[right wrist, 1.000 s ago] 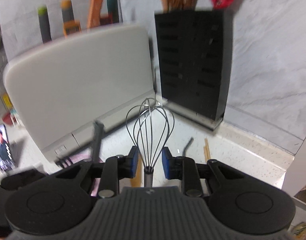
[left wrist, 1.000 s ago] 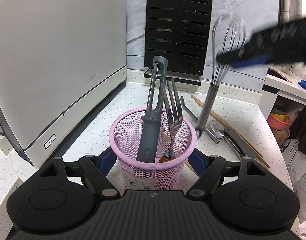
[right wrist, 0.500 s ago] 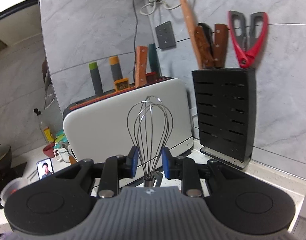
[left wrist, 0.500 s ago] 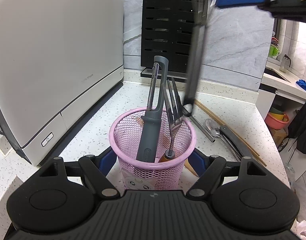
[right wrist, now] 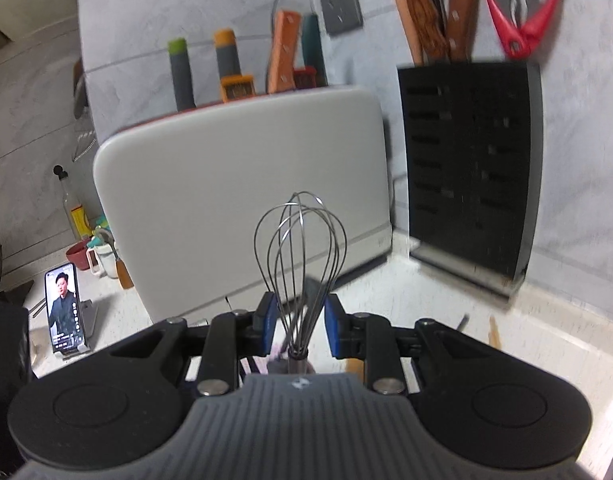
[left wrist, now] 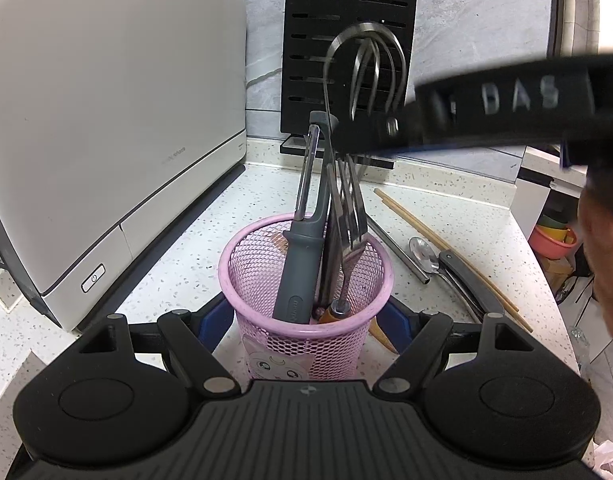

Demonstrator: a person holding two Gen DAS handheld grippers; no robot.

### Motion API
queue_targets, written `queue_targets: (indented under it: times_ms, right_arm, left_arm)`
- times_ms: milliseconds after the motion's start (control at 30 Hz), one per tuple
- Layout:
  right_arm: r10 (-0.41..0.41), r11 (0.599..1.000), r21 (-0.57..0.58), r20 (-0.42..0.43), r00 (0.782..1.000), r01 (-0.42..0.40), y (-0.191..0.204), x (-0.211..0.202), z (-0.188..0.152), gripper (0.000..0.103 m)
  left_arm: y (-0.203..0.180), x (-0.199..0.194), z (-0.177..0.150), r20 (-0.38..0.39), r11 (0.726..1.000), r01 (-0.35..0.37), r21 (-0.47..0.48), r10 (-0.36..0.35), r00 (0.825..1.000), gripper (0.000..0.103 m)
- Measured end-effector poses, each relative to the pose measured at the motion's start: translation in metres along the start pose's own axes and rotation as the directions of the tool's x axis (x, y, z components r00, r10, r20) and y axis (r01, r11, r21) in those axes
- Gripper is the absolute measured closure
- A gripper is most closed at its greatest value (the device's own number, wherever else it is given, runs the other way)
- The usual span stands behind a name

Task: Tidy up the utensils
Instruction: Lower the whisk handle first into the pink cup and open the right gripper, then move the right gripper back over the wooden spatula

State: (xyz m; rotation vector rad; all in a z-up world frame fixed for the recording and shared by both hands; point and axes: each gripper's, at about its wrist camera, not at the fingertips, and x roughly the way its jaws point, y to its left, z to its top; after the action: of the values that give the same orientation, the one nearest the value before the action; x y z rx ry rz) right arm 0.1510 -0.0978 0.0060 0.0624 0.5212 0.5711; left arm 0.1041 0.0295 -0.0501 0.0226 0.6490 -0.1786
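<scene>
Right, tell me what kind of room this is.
Most likely a home kitchen. A black knife block holding wooden-handled knives and red scissors stands against a marble-look wall on a speckled stone counter, and chopsticks and a spoon lie loose beside a pink mesh utensil cup.

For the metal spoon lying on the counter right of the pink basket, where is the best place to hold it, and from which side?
Judging by its pose, grip the spoon at the thin neck just behind the bowl, from above, fingers across the handle. The folding knife covers the rest of the handle, and the chopsticks lie close by.
</scene>
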Motion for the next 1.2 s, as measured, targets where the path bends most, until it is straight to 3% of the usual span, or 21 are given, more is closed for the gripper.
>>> queue_targets:
  times_ms: [167, 533, 700, 933, 1200]
  right_arm:
    - [0.02, 0.997, 0.072, -0.099, 0.995, -0.013, -0.008, 0.012, -0.011, 0.077]
    - [0.019, 0.996, 0.083, -0.139, 0.99, -0.007, -0.01, 0.009, -0.012, 0.07]
    - [-0.021, 0.998, 0.063, -0.152, 0.988, 0.031, -0.008, -0.008, -0.004, 0.061]
    - [-0.085, 0.994, 0.057, -0.149, 0.985, 0.095, -0.015, -0.04, 0.0, 0.058]
    - [-0.207, 0.975, 0.04, -0.216, 0.954, 0.22, -0.032, -0.056, -0.023, 0.057]
  left_arm:
    - [0.0, 0.001, 0.0, 0.001, 1.0, 0.0, -0.001, 0.0, 1.0, 0.013]
    - [-0.001, 0.001, 0.0, 0.002, 1.0, 0.002, 0.0, -0.002, 1.0, 0.013]
    - [-0.001, 0.001, -0.001, 0.003, 1.0, 0.002, 0.001, -0.002, 1.0, 0.013]
    - [-0.001, 0.001, -0.001, 0.002, 1.0, 0.002, 0.001, -0.002, 1.0, 0.013]
    - [-0.001, 0.001, 0.0, 0.001, 1.0, 0.002, 0.001, -0.002, 1.0, 0.013]
